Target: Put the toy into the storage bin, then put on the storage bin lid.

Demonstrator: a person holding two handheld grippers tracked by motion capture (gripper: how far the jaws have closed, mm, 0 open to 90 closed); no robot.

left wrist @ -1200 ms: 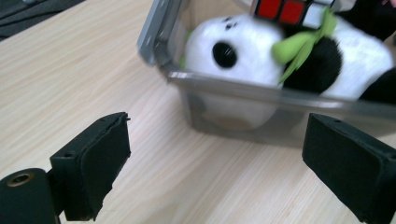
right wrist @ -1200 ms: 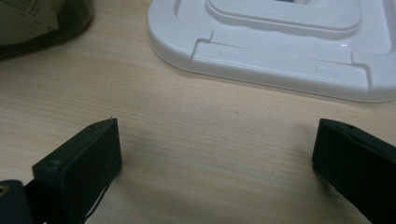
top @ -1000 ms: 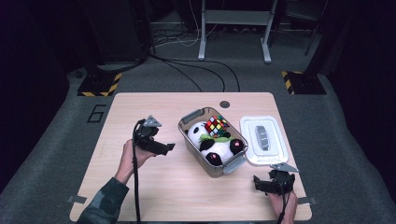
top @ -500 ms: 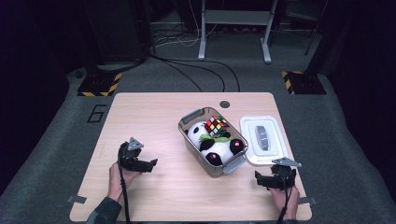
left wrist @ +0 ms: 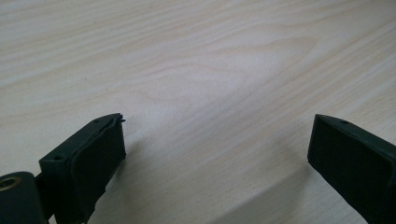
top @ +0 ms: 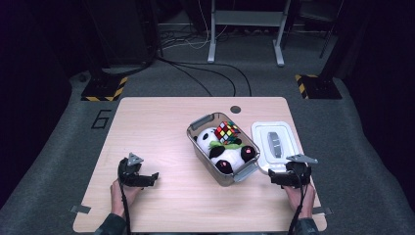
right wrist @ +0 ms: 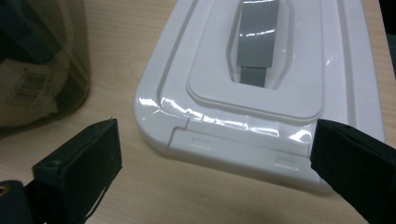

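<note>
High view: bin (top: 199, 152) with panda (top: 218, 149), cube (top: 227, 131); lid (top: 274, 145) beside.

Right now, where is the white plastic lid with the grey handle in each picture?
High view: the white plastic lid with the grey handle lies flat on the table, right of the clear box, just ahead of the right gripper.
Left gripper view: not in it, just bare wooden table.
Right gripper view: upper middle, its near edge between the open fingers.
Shared landmark: the clear box beside the lid.
</note>
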